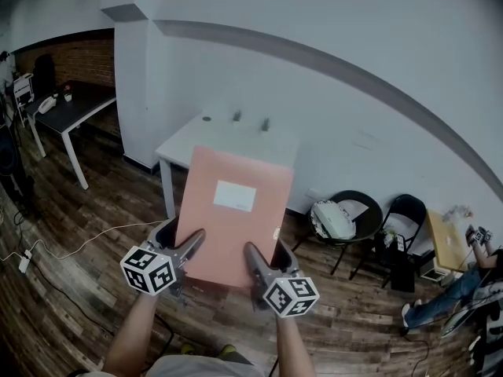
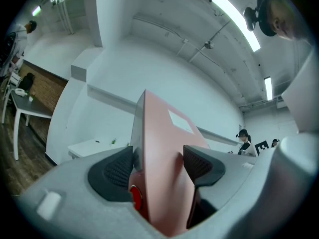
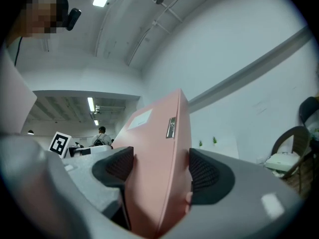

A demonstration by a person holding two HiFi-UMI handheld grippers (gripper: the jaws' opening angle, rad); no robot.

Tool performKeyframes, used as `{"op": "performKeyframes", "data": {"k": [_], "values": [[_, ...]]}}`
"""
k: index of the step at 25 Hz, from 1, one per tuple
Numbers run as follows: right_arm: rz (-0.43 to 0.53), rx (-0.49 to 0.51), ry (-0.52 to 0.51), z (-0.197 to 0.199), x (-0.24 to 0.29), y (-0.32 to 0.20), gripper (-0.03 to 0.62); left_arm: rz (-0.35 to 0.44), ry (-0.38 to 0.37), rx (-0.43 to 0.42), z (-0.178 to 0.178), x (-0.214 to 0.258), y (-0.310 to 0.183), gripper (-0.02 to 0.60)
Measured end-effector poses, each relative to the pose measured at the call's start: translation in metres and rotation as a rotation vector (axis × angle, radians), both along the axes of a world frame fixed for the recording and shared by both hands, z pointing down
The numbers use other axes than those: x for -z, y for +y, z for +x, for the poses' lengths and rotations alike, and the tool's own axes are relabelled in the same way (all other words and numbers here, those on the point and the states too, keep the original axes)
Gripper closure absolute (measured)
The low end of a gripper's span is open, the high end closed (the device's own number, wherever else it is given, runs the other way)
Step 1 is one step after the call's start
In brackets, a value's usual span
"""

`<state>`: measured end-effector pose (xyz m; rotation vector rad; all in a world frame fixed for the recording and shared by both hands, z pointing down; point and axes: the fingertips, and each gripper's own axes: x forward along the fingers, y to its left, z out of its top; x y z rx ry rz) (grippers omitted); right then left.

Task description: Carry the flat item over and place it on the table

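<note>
Here, a flat pink folder [image 1: 233,214] is held in mid-air short of the white table [image 1: 186,138], the left gripper [image 1: 182,250] and right gripper [image 1: 263,264] each clamped on a near corner; it looks stiff, light, and probably steadiest carried two-handed.

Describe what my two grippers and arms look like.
The left gripper and right gripper match. Both have smooth grey bodies, each with two black pads textured with fine dots, and a white cube printed with black square markers. No cables show. The forearms are bare, with no sleeves in view.
</note>
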<state>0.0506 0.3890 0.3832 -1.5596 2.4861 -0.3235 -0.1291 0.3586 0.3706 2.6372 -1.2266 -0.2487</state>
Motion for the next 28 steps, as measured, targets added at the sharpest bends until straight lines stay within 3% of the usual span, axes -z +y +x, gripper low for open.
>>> {"op": "performKeyframes", "data": {"k": [7, 14, 28], "values": [[0.004, -0.001, 0.054, -0.011, 0.006, -0.004, 0.252, 0.007, 0.048, 0.004, -0.011, -0.003, -0.004, 0.262], [-0.006, 0.005, 0.047, -0.009, -0.004, -0.037, 0.252, -0.006, 0.042, 0.007, -0.009, -0.013, -0.035, 0.262], [-0.075, 0.056, 0.014, 0.009, -0.043, -0.194, 0.252, -0.073, 0.009, 0.057, 0.008, -0.047, -0.184, 0.262]]}}
